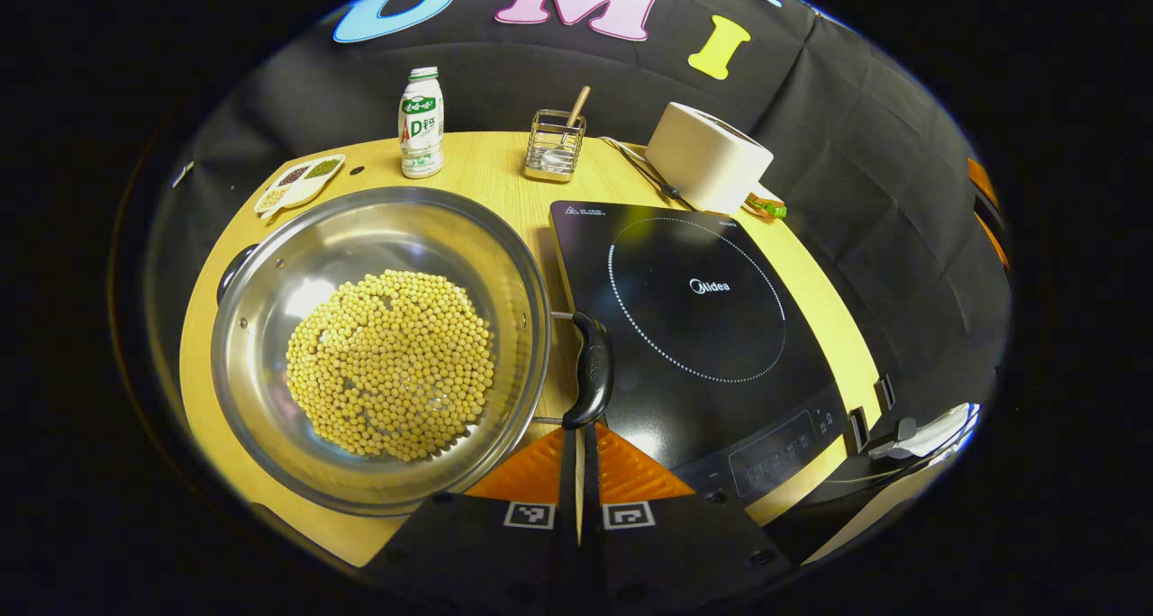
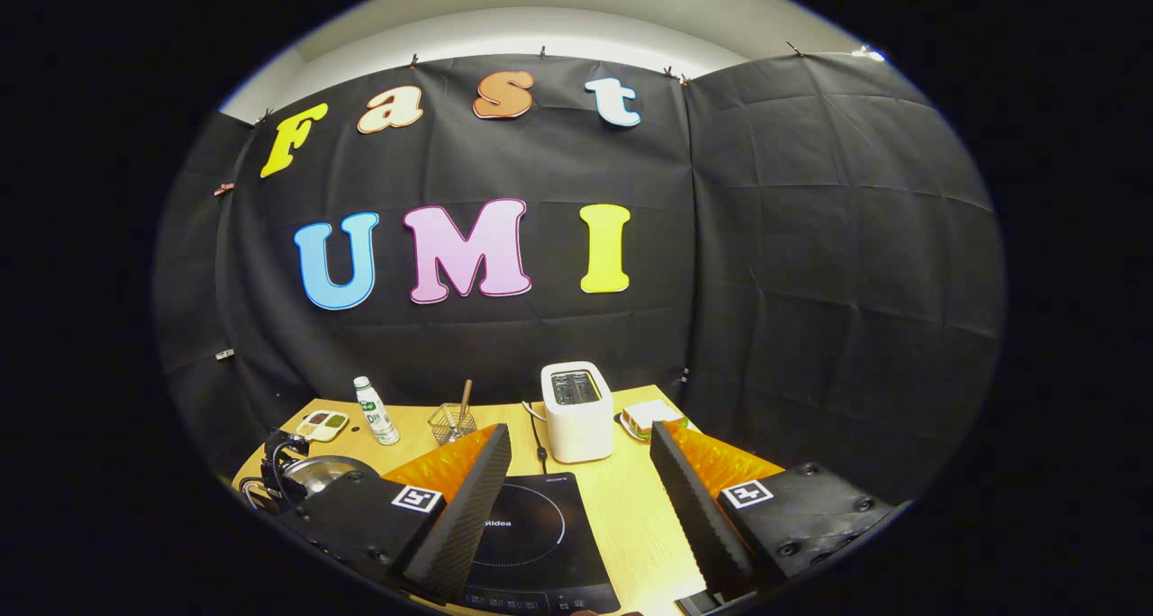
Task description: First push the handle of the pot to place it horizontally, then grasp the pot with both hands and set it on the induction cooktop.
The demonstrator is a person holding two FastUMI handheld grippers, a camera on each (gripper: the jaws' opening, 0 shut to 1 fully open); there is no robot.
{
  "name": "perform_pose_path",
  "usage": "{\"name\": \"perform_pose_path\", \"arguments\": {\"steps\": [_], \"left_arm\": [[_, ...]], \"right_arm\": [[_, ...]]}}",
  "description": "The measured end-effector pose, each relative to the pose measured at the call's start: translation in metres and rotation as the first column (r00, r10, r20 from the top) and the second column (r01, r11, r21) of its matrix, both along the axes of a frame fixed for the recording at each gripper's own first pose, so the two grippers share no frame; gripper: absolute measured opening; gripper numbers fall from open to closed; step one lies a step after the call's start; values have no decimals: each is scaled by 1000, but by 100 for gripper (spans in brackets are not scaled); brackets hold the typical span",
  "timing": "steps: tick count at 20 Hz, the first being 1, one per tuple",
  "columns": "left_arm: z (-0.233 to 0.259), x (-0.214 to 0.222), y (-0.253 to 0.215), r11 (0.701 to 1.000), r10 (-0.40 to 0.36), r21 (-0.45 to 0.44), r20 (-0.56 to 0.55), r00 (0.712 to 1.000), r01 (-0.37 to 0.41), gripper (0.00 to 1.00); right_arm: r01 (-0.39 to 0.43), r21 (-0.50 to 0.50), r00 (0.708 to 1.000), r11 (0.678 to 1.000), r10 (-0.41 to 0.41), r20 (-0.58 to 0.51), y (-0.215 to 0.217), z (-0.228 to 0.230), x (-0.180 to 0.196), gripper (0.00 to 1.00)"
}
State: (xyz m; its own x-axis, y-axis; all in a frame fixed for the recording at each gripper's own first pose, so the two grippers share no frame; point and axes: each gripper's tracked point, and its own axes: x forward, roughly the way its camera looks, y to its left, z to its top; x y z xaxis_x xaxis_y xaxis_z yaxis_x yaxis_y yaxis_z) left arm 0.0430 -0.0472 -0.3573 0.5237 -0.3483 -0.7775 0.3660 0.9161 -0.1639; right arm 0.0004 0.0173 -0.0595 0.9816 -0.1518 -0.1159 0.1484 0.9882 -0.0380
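The pot (image 1: 378, 346) of beans sits beside the cooktop (image 1: 694, 328), the left gripper (image 1: 579, 454) pinched narrow at its handle (image 1: 590, 368), the right gripper (image 2: 576, 508) spread wide.

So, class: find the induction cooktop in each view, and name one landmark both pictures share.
Left gripper view: the induction cooktop lies right of centre, beside the pot.
Right gripper view: the cooktop sits at the bottom centre, partly behind a finger of the right claw.
Shared landmark: the white toaster behind it.

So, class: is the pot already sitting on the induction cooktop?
No: the pot rests on the wooden table, left of the induction cooktop.
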Motion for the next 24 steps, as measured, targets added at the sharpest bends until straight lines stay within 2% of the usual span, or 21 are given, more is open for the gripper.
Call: {"name": "perform_pose_path", "arguments": {"steps": [6,15,24], "left_arm": [[3,19,-1,999,33,-30,10,999,-32,5],[18,55,-4,996,45,-85,58,997,-40,5],[32,60,4,994,60,-94,111,992,-50,5]], "right_arm": [[12,-8,1000,1000,-12,-7,-4,-2,-6,96],[24,-17,999,1000,-25,-25,-3,-8,-7,96],[-41,-8,995,999,40,-89,22,-28,0,97]]}}
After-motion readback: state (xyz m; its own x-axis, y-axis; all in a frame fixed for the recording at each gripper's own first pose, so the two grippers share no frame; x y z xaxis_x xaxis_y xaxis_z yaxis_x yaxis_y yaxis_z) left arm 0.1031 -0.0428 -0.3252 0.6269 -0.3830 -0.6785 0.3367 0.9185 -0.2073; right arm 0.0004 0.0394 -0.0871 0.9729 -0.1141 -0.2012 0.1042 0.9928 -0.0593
